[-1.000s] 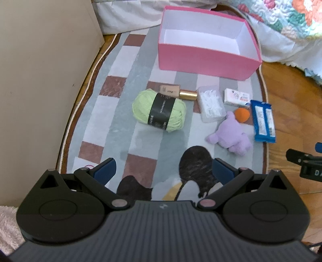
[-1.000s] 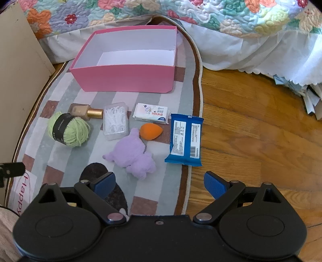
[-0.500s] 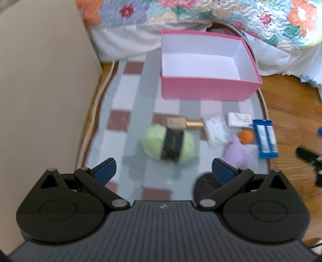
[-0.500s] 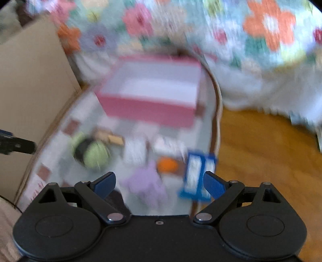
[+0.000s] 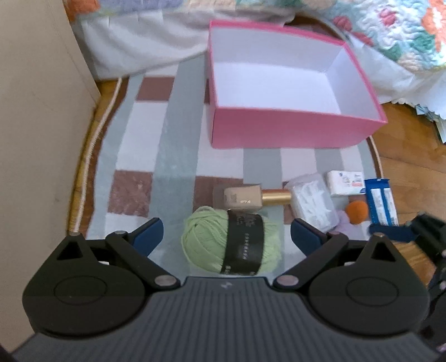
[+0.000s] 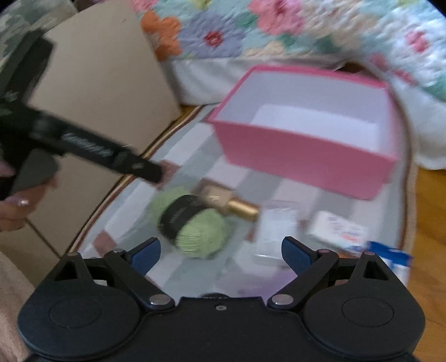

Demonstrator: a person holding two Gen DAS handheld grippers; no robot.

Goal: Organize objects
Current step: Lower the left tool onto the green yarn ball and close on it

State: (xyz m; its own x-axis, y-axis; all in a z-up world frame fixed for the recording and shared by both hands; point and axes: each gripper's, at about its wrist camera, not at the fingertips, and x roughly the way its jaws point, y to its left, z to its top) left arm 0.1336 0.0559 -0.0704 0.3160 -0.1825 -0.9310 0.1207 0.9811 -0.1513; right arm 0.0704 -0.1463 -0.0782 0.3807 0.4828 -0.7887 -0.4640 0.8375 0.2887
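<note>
A green yarn ball [image 5: 231, 243] with a black band lies on the rug, between the wide-open fingers of my left gripper [image 5: 226, 236]. Behind it lies a beige bottle with a gold cap [image 5: 252, 196]. To the right are a clear plastic box [image 5: 312, 204], a white tissue pack [image 5: 345, 183], an orange sponge [image 5: 356, 211] and a blue packet [image 5: 380, 202]. The pink box [image 5: 292, 131] stands empty behind them. My right gripper [image 6: 221, 254] is open above the yarn ball [image 6: 192, 221] and clear box [image 6: 274, 231], holding nothing. The view is blurred.
A beige cabinet panel [image 5: 36, 111] rises along the rug's left edge. A bed with a floral quilt [image 6: 278, 25] borders the back. Wooden floor [image 5: 409, 144] lies to the right of the rug. A hand [image 6: 16, 206] holds the left gripper's body [image 6: 92, 149].
Both grippers have moved forward and lower toward the objects. The yarn ball now sits between my left fingers. My right gripper has swung left, so the yarn and bottle fill its view.
</note>
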